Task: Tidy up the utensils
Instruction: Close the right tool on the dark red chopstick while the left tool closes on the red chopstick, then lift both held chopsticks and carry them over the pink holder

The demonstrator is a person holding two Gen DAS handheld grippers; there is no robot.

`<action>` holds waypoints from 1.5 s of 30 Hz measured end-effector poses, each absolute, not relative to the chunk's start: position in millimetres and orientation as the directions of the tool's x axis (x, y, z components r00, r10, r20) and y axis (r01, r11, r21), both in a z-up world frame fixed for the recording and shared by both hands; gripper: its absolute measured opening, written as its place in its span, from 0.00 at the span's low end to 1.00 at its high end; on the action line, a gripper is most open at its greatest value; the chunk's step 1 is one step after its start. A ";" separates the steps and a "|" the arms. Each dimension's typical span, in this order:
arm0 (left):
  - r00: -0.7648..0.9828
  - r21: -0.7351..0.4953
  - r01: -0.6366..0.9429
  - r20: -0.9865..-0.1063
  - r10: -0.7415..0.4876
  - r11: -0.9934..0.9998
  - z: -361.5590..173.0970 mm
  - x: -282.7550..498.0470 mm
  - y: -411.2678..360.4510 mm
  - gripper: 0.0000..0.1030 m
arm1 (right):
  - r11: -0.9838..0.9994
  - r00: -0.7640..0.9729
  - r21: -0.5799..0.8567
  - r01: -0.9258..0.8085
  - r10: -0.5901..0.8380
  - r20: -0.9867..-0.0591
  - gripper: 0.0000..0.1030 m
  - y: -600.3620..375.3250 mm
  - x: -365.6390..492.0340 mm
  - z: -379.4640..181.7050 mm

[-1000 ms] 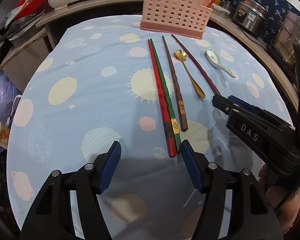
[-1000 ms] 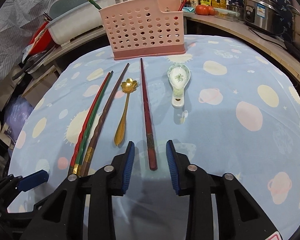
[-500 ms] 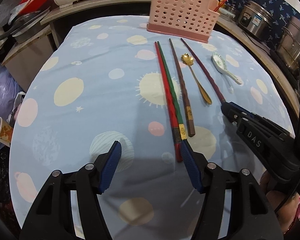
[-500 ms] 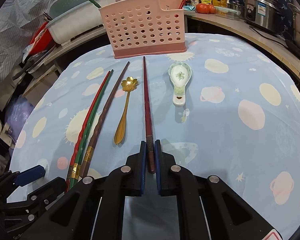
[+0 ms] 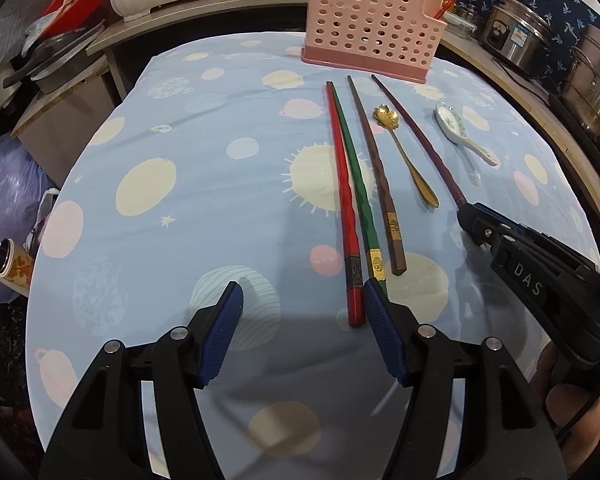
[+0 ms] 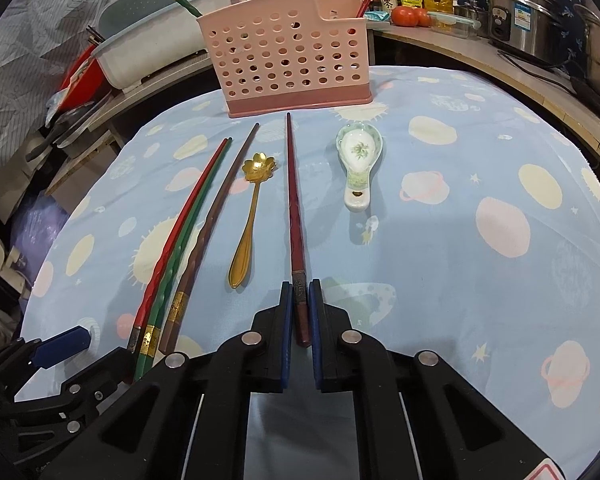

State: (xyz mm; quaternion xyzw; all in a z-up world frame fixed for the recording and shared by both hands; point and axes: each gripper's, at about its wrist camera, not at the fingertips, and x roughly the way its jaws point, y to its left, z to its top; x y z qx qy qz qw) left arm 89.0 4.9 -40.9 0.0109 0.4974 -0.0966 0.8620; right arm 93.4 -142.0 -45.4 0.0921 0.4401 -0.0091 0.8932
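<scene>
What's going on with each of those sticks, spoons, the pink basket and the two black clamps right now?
Right gripper: shut on the dark red chopstick.
Left gripper: open, holding nothing.
Red chopstick: flat on the cloth.
Green chopstick: flat, touching the red one.
Brown chopstick: flat.
Gold spoon: flat, bowl up.
Ceramic spoon: flat, bowl up.
Pink basket: upright, chopsticks inside.

The left gripper (image 5: 300,320) has its fingers (image 5: 225,332) spread wide; the red chopstick (image 5: 343,208) ends just inside the right finger.
</scene>
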 end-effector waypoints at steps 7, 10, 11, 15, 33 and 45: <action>0.511 -0.033 0.205 -0.849 -0.135 0.978 -40.9 87.8 -4.0 0.36 | 0.984 0.612 0.154 0.096 0.064 -0.788 0.08 -141.8 92.1 -45.0; 0.514 -0.036 0.211 -0.846 -0.142 0.977 -40.4 87.7 -2.0 0.24 | 0.985 0.611 0.150 0.091 0.064 -0.789 0.07 -140.9 89.8 -44.6; 0.513 -0.041 0.214 -0.845 -0.148 0.976 -40.1 87.5 -1.2 0.16 | 0.985 0.611 0.149 0.091 0.063 -0.789 0.07 -140.4 88.1 -44.4; 0.502 -0.081 0.226 -0.845 -0.187 0.971 -39.8 86.7 3.9 0.07 | 0.987 0.606 0.138 0.085 0.058 -0.793 0.07 -136.2 76.4 -43.6; 0.452 -0.012 0.207 -0.886 -0.106 0.978 -37.7 81.6 -5.3 0.07 | 0.990 0.591 0.123 0.070 0.058 -0.804 0.07 -126.2 -1.0 -37.1; 0.446 -0.028 0.198 -0.888 -0.116 0.980 -33.2 78.9 -0.1 0.07 | 0.981 0.644 0.180 0.076 0.090 -0.760 0.07 -133.9 -7.9 -15.5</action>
